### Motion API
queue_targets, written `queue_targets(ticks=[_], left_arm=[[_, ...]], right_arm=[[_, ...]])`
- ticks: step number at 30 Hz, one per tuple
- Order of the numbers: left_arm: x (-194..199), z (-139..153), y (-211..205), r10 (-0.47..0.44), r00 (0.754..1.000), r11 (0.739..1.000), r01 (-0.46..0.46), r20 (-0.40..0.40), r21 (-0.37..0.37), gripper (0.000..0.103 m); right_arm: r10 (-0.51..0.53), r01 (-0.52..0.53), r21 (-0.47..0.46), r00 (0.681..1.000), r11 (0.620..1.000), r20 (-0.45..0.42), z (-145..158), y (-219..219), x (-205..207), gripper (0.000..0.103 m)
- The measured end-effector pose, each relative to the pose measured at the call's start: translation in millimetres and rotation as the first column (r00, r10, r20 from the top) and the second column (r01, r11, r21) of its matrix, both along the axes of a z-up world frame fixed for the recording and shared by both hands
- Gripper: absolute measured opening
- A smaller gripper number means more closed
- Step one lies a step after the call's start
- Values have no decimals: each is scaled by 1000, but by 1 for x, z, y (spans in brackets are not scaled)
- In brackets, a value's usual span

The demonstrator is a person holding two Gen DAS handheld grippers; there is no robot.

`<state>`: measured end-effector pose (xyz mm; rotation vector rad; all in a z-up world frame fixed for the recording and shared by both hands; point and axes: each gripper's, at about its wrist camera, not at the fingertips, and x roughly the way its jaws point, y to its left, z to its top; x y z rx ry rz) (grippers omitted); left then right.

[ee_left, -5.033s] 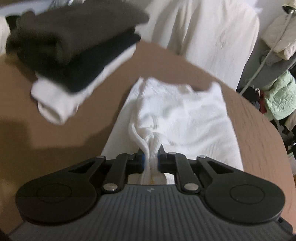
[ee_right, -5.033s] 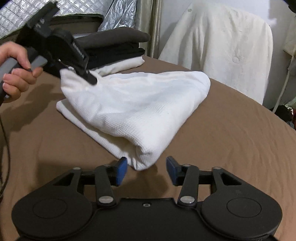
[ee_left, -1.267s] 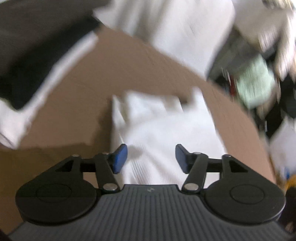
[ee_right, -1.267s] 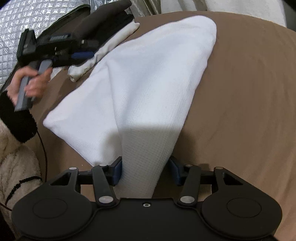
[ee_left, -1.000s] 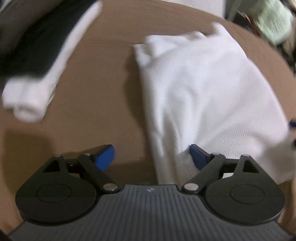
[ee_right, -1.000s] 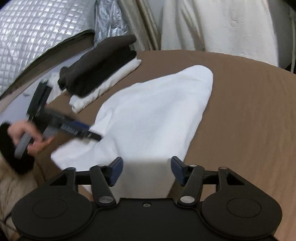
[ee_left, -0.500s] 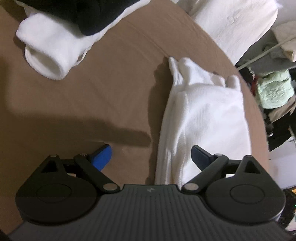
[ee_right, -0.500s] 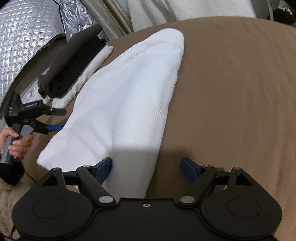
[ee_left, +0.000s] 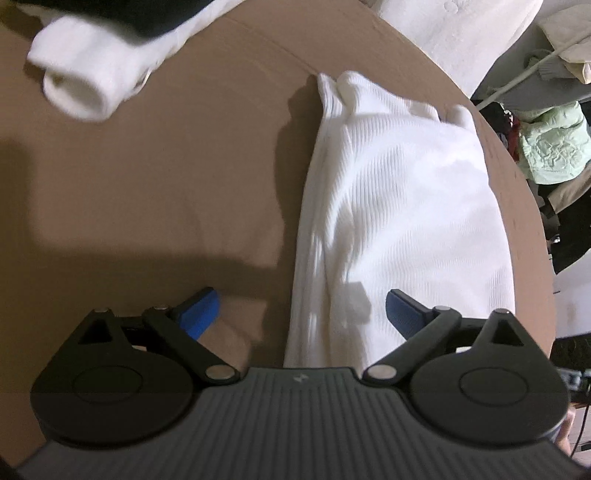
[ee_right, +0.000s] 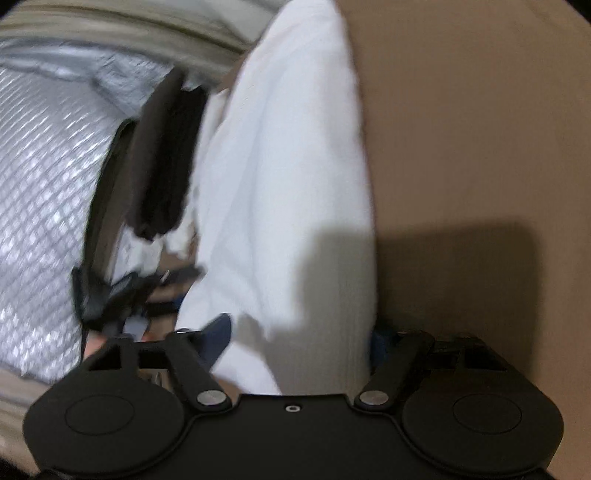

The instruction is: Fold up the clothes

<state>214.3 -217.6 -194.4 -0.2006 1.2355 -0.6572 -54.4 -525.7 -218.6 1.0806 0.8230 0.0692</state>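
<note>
**White top is folded long, one more fold to go**

The white garment (ee_left: pixel 402 206) lies on the brown table (ee_left: pixel 166 177), folded into a long, narrow shape. It runs from 6 o'clock up toward 1 o'clock in the left wrist view. It still looks too long, so I think it needs one more fold, and then it can join the pile. The pile of folded clothes (ee_left: pixel 96 55) sits at 10 o'clock, well apart from the white garment. It holds dark things on top and a white roll at the bottom.

The left gripper (ee_left: pixel 303 310) has its jaws wide apart, and they have just been opening. The near end of the garment lies between them, but the pads do not press on it.

The right gripper (ee_right: pixel 299 339) has just been closing its jaws. The other end of the garment fills the gap between them. This view is blurry, so I cannot tell if the pads squeeze the cloth yet.

Only the left view shows the chair with a white cover (ee_left: pixel 454 33) at 1 o'clock. Only the right view shows the shiny quilted sheet (ee_right: pixel 40 184) at 9 o'clock, and the left gripper itself, low at 8 o'clock.
</note>
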Motion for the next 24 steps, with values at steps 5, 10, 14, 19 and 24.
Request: queue_targets(ticks=[5, 10, 14, 19, 24], left_arm=[[-21, 10, -3, -14, 997, 1000, 13, 76, 16, 97], [-61, 66, -3, 3, 924, 988, 55, 383, -142, 98], [-88, 76, -7, -80, 935, 938, 188, 345, -290, 99], [-108, 68, -4, -112, 966, 912, 193, 234, -363, 99], [-135, 73, -21, -202, 911, 943, 280, 359, -180, 102]], right_arm=[[-49, 49, -8, 999, 999, 13, 20, 7, -2, 39], [-49, 46, 40, 994, 998, 100, 70, 7, 15, 37], [-16, 12, 35, 996, 999, 90, 104, 15, 46, 37], [-16, 13, 69, 999, 998, 30, 126, 8, 73, 37], [-33, 32, 84, 999, 996, 14, 139, 10, 85, 37]])
